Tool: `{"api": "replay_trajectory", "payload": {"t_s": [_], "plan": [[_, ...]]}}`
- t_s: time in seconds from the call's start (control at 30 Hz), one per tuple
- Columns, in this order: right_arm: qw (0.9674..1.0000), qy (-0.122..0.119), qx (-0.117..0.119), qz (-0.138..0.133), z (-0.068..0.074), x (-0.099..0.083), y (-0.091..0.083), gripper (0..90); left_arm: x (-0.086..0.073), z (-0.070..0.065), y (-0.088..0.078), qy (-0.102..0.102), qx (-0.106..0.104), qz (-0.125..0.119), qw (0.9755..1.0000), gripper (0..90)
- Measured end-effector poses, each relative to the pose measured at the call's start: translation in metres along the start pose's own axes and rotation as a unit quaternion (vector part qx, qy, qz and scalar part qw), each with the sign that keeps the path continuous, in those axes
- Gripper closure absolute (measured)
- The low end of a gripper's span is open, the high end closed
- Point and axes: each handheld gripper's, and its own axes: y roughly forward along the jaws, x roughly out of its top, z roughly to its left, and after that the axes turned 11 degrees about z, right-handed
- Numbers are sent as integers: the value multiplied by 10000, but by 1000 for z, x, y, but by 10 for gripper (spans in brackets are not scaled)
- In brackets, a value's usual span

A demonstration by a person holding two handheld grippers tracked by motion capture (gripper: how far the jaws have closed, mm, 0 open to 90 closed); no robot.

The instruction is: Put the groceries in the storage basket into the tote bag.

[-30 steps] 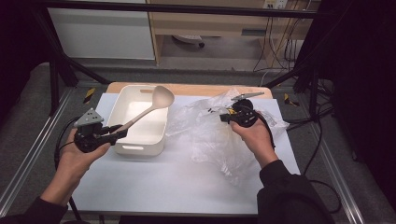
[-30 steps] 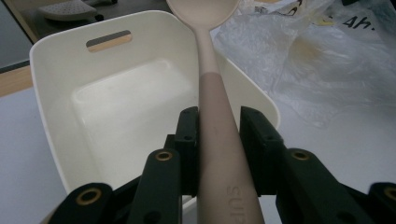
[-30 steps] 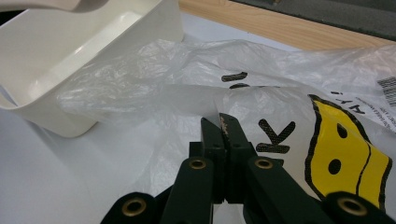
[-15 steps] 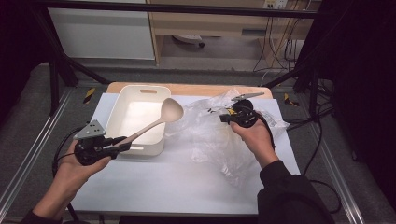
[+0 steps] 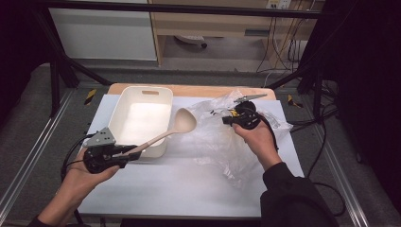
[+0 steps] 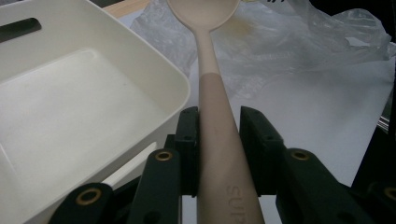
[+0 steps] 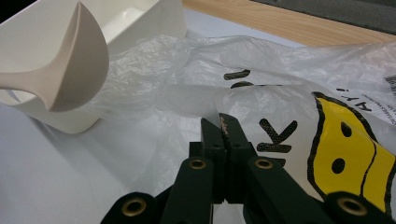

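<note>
Pinched in the left claw [image 5: 130, 152], the ladle [image 5: 182, 121] has swung from the tub [image 5: 142, 97] toward the bag [image 5: 222, 142] that the pressed-together right claw [image 5: 226, 119] grips, likely for bagging.

Left tool [image 5: 124, 153] clamped level and low; right tool [image 5: 226, 118] pinched shut, raised.

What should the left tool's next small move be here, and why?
Probably carry the ladle a little further toward the plastic bag. The left tool grips its handle, the bowl hangs just short of the bag, and the right tool pinches the bag's edge, seemingly holding it ready.
</note>
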Motion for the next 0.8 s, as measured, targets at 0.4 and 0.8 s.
{"api": "replay_trajectory", "payload": {"t_s": [0.4, 0.8], "plan": [[10000, -16, 6, 4, -1, 0, -1, 900, 2, -11, 21, 146, -179, 184, 9996, 686], [10000, -49, 24, 29, 1, 0, 1, 900, 7, -24, 48, 296, -342, 327, 9984, 686]]}}
